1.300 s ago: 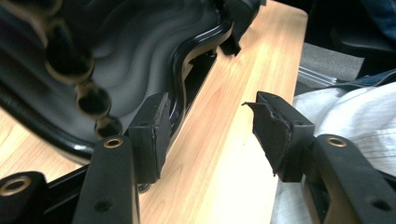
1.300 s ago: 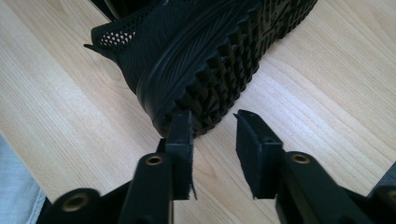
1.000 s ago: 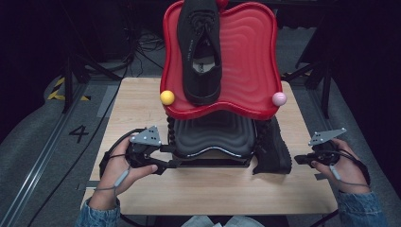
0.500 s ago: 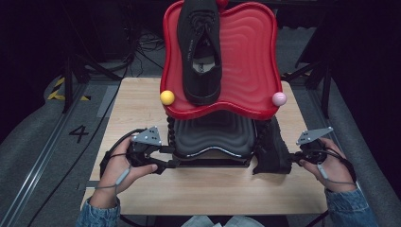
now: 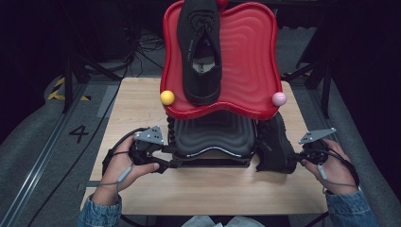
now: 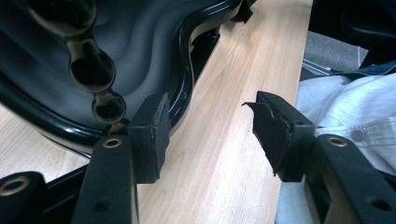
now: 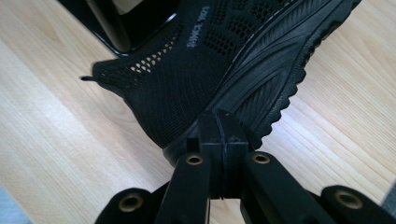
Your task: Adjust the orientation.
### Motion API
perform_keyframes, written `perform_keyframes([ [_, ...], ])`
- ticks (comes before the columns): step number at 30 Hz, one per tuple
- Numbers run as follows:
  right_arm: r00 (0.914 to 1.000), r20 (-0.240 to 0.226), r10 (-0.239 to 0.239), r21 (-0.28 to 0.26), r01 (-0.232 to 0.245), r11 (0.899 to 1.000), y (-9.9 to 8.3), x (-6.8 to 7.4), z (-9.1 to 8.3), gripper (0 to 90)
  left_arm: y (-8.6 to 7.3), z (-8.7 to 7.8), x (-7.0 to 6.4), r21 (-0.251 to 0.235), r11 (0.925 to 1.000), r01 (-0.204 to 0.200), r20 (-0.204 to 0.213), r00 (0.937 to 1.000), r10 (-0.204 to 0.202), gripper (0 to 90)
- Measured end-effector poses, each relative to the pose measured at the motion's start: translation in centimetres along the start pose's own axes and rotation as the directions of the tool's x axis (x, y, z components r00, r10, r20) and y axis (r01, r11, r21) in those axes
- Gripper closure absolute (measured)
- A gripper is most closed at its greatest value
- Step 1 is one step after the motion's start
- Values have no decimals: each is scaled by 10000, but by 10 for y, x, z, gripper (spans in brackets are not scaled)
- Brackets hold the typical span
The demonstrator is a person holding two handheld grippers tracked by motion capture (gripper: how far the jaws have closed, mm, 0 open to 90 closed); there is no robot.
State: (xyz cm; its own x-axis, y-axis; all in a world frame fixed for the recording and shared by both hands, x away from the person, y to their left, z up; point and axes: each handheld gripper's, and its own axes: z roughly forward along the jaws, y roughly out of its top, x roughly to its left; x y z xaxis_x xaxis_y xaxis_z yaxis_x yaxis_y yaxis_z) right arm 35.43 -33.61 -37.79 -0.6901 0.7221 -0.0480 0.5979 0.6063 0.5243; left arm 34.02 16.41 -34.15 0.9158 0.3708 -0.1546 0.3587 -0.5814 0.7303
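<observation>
Right gripper view: right gripper [image 7: 222, 126] jaws pressed together at shoe [image 7: 224, 60] heel.

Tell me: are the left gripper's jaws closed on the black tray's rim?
No. The left gripper stands open, one pad beside the black tray rim and bare wooden table between them.

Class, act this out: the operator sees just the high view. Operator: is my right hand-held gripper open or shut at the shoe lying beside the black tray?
Observer: Shut. The right gripper view has the right hand-held gripper with jaws pressed together at the black shoe's heel sole.
Operator: And my left one?
Observer: The left hand-held gripper is open, with one pad against the black tray's rim.
Operator: What's in its gap?
Observer: Bare wooden table.
</observation>
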Motion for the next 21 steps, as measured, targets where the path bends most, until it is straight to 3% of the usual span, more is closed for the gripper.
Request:
perform_keyframes([
  [5,9979,460,448,39,-450,9990,-10,-13,-7,900,0,-2,0,26,9999,-106,14,9999,106,464],
  [9,9917,903,911,389,-949,9947,-23,-30,-11,900,0,-4,-2,-85,10000,-36,29,10000,36,463],
  [11,9857,1097,1279,245,-1313,9910,-33,-40,-19,900,1,-5,-3,-138,9999,-35,78,10000,36,463],
  [13,9760,1419,1652,41,-1675,9859,-40,-47,-32,900,1,-5,-3,-117,9999,-53,115,9999,54,463],
  [15,9535,2383,1847,255,-1963,9802,-45,-50,-44,900,2,-4,-3,-80,9999,-79,97,9999,80,462],
  [17,9447,2596,2005,115,-2106,9775,-47,-50,-54,900,2,-3,-4,-45,9999,-137,122,9998,138,460],
  [21,9546,2219,1986,-219,-1987,9798,-44,-47,-63,900,3,-2,-6,40,9998,-213,180,9996,212,456],
])
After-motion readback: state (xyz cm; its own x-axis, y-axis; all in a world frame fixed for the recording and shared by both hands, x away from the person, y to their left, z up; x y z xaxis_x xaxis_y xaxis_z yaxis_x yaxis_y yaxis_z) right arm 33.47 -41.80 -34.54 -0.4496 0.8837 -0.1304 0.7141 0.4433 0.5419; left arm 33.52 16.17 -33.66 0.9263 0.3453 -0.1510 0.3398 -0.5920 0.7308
